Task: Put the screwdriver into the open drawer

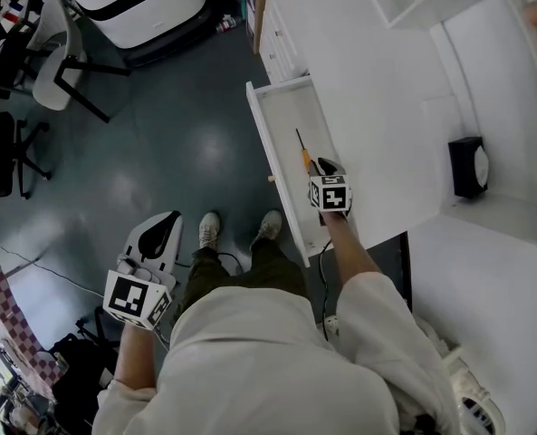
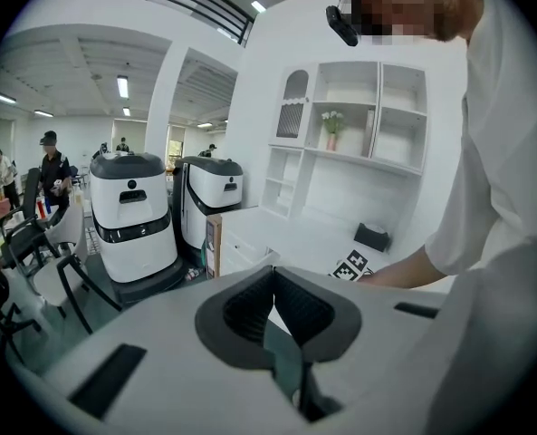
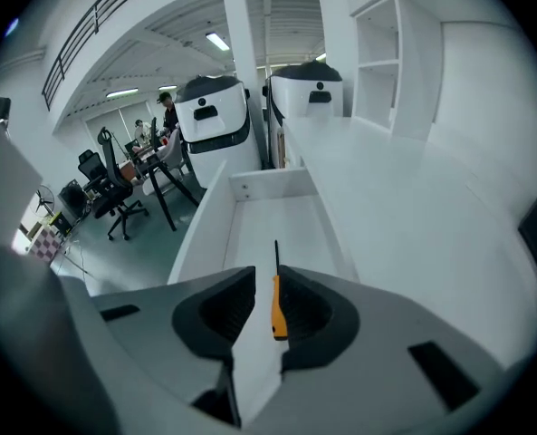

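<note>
One orange-handled metal screwdriver (image 1: pixel 304 155) lies inside the open white drawer (image 1: pixel 266 143), under the right gripper (image 1: pixel 328 169). Left gripper view: left gripper (image 2: pixel 273 272) pinched together, empty. Right gripper view: jaws parted, pads clear of the handle; best lift straight out without nudging it.

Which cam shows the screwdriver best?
Right gripper view: the screwdriver lies close and whole on the drawer floor. Head view shows it small beside the right gripper. Left gripper view misses it.
</note>
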A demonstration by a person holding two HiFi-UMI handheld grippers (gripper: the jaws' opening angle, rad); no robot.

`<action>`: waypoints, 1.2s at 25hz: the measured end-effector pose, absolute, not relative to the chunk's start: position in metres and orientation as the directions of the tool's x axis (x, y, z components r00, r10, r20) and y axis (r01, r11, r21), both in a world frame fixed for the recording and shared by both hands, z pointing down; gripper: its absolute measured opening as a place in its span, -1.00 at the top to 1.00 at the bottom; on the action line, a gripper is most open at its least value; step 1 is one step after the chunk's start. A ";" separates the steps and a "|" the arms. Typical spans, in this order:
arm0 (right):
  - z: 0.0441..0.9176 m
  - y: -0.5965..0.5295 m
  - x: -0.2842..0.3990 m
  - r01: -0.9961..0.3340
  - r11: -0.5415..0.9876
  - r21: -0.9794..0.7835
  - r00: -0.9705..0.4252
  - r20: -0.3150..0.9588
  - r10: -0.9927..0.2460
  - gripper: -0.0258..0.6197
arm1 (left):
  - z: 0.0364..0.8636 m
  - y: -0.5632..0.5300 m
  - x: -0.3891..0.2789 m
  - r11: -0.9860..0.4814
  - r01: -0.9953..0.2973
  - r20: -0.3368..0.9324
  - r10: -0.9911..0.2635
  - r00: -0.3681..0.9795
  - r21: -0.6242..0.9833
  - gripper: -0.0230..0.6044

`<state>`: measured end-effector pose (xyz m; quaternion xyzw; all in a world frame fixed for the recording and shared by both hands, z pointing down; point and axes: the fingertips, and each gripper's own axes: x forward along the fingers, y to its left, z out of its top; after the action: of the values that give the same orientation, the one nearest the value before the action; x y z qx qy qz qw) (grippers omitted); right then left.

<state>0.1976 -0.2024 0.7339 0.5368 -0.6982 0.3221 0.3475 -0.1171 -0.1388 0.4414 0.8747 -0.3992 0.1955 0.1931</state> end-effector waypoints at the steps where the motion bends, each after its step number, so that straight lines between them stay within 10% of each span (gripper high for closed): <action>1: 0.724 -0.203 0.197 -0.974 0.216 -0.073 -0.182 0.819 -0.544 0.67 | 0.439 -0.139 -0.116 -0.614 -0.769 0.489 -0.622 0.612 0.182 0.91; 30: 0.455 -0.134 0.203 -0.996 0.076 -0.041 -0.086 0.354 -0.931 0.91 | 0.385 -0.147 -0.056 -0.802 -0.576 0.311 -0.512 0.800 0.161 0.91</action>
<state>0.2030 -0.1337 0.4546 0.6655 -0.7240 0.1372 0.1185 -0.0564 -0.1470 0.3845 0.9406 -0.2893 0.1270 0.1247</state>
